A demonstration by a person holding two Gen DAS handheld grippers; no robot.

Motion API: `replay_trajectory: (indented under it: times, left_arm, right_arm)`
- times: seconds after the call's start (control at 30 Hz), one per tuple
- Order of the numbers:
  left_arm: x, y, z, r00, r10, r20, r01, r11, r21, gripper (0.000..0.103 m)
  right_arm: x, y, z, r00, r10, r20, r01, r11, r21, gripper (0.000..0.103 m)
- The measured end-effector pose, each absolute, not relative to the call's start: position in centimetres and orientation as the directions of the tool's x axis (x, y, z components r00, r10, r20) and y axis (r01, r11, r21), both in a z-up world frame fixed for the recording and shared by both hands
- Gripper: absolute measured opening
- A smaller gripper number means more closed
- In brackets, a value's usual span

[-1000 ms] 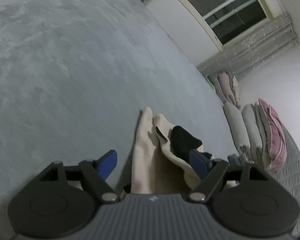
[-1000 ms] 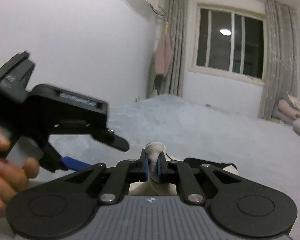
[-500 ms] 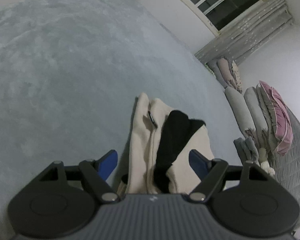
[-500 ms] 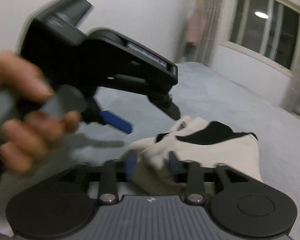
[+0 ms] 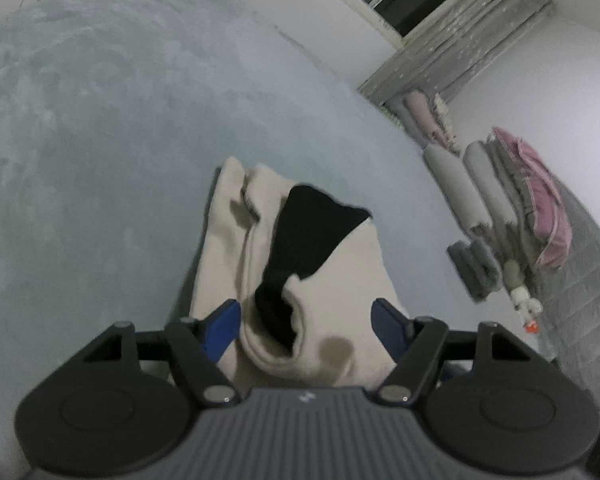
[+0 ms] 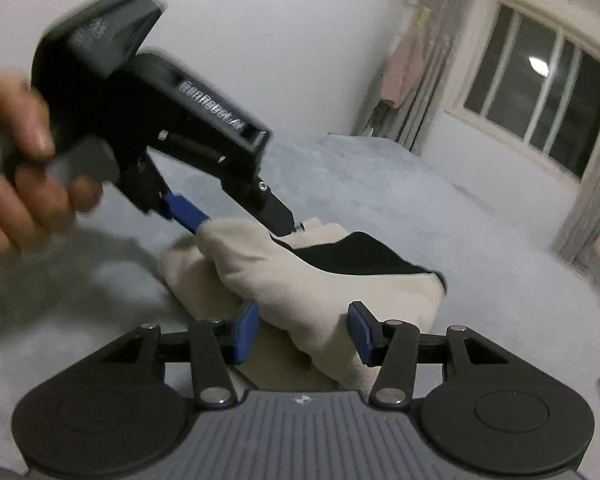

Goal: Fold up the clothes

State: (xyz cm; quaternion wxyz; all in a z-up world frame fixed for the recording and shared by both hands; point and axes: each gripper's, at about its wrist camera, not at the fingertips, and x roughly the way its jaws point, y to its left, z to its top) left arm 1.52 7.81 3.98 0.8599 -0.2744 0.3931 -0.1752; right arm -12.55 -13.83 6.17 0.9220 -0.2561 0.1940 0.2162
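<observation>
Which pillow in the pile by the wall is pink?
The pink pillow at the outer end of the pile, farthest from the bed; the pillows beside it are grey.

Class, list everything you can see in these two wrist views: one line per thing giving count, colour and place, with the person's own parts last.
Garment: one, cream with a black patch, lying folded on the blanket.
Blanket: one, pale blue-grey, spread under the garment.
Window: one, white frame, dark panes, in the far wall.
Curtains: grey, beside the window.
Pillows: a stack, grey with one pink, against the wall at the right.
Hanging cloth: one, pink, by the curtain.
Left gripper: one, black with blue fingers, over the garment, closing, garment between, not pressed.
Right gripper: one, black with blue fingers, at the garment's near edge, opening, cloth between them.
Hand: one, holding the left gripper's handle.
</observation>
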Motion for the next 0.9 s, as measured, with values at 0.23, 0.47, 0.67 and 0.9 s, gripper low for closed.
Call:
replay_trajectory:
  times: [0.23,0.47,0.67,0.9]
  left_arm:
    - [2.3,6.0,2.6,0.633,-0.469,-0.617,0.062,0.824,-0.563,0.022]
    - [1.0,6.6,5.8,0.755,-0.457,-0.471,0.151,0.819,-0.553,0.016]
    - [-1.4,9.1,7.0,0.750,-0.424,-0.508,0.142,0.853,-0.502,0.016]
    - [-0.5,7.8,3.8,0.668,-0.339,-0.662,0.065,0.914,-0.402,0.025]
  right_arm:
    - [-11.4,-12.5,5.0,0.848,0.225,-0.480,-0.465,0.751,-0.469,0.022]
    - [-12.7,-12.2,6.1,0.905,0.236,-0.353,-0.389,0.794,-0.467,0.015]
    - [-13.1,-10.5,5.6,0.881,0.313,-0.355,-0.459,0.748,-0.479,0.015]
    - [-11.4,-8.7,3.6,0.831,0.242,-0.501,-0.497,0.727,-0.473,0.019]
